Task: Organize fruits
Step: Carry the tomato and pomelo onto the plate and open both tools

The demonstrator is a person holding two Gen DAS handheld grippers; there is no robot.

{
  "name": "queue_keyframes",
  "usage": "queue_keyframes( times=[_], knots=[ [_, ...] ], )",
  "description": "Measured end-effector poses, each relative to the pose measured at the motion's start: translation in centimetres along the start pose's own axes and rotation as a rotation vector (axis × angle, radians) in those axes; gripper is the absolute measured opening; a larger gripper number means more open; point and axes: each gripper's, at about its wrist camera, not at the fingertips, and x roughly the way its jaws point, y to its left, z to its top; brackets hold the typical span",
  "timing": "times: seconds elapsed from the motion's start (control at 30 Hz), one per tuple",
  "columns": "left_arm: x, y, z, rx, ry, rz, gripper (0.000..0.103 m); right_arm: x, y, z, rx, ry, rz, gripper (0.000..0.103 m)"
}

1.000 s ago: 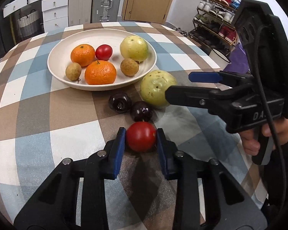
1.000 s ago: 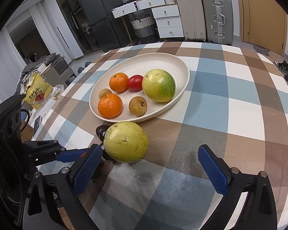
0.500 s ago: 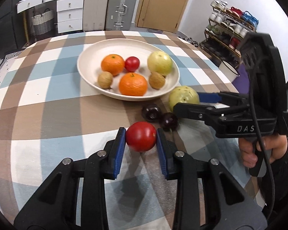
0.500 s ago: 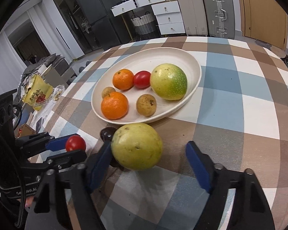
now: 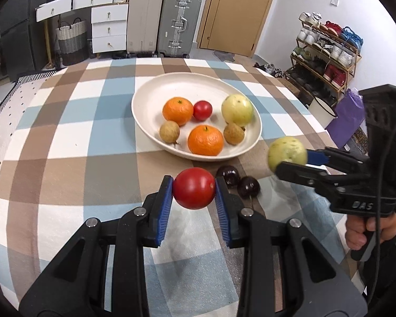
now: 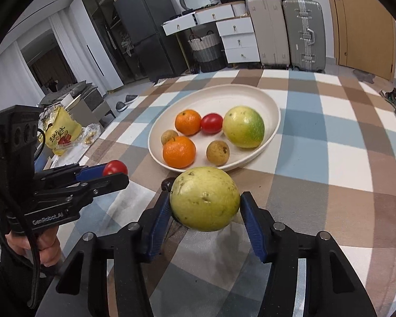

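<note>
Two hand-held grippers over the checked counter (image 5: 66, 137), each with fruit between its blue pads.

Right hand-held gripper (image 6: 204, 212): jaws have just been closing, now at mid width, both pads pressed on the sides of a yellow-green guava (image 6: 204, 202). Guava is off the cloth, just short of the near rim of the white bowl (image 6: 273, 121). From the left wrist view the same guava (image 5: 287, 153) sits at the gripper tip, right of the bowl (image 5: 145, 100). Gripper tilts downward toward the counter. A hand (image 5: 367, 231) wraps the pistol grip at lower right, dark sleeve below it.

Left hand-held gripper (image 5: 194, 188): jaws narrow, pads clamped on a red tomato (image 5: 194, 188), held clear of the cloth, in front of the bowl. Also tilted downward. In the right wrist view it shows at the left edge with the tomato (image 6: 115, 167) at its tip; a hand (image 6: 39, 245) on the grip below.

Bowl holds a second guava (image 5: 237, 110), two oranges (image 5: 205, 140), one small tomato (image 5: 202, 110), two brown longan-like fruits (image 5: 169, 131).

Two dark cherries (image 5: 248, 187) lie on the counter between the bowl and the left gripper, close together.
</note>
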Motion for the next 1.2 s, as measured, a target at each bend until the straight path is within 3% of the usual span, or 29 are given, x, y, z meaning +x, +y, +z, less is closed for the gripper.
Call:
queue_keyframes(
  times=[0.67,1.03,1.2],
  knots=[
    [0.0,0.7,5.6,0.020,-0.074,0.035,0.029,-3.2,-2.7,4.1,0.025,-0.099,-0.048,0.054],
    [4.3,2.8,8.7,0.023,-0.066,0.054,0.029,-0.6,-4.2,8.1,0.032,-0.144,-0.060,0.054],
    [6.6,4.7,10.2,0.002,-0.043,0.060,0.029,1.9,-4.9,9.4,0.043,-0.123,-0.058,0.054]
  ],
)
